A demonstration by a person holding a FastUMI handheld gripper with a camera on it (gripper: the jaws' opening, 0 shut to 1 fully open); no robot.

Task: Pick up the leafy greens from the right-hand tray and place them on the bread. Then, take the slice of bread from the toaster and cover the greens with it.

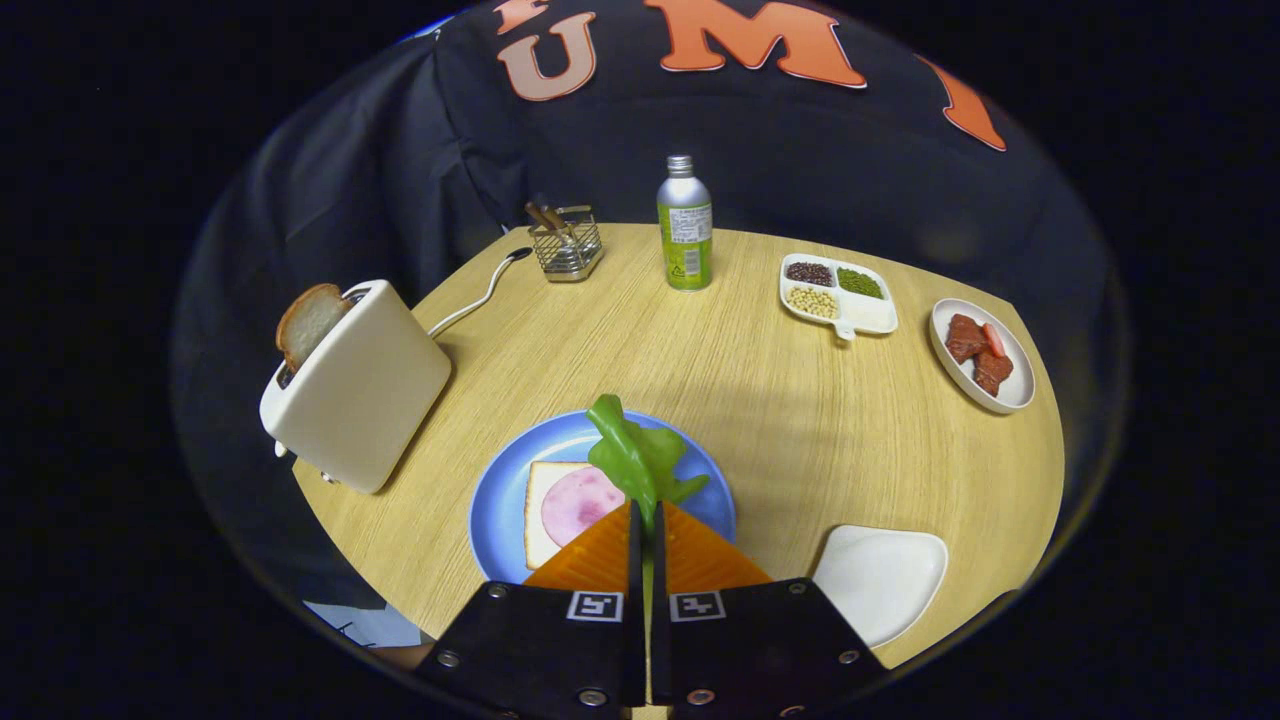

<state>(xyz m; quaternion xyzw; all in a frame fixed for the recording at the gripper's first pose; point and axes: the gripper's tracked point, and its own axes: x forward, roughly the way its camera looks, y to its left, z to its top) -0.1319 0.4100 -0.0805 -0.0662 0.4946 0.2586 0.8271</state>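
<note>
One leafy green [634, 458] pinched in hand-held gripper [646, 515], two bread slices [538, 520]

The gripper [646, 520], closed on the leafy greens [640, 460], hides the bread's [537, 500] near corner and part of the blue plate [500, 500]. The toaster [355, 385] conceals its slice's [308, 322] lower half.

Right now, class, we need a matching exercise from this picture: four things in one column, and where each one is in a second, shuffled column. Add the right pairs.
Things:
1. leafy greens
2. slice of bread
3. ham slice
4. bottle

Places:
A. standing near the table's far edge
B. lying on the bread on the blue plate
C. pinched in the shut tongs
D. sticking out of the toaster

Pairs: 1-C, 2-D, 3-B, 4-A
</note>
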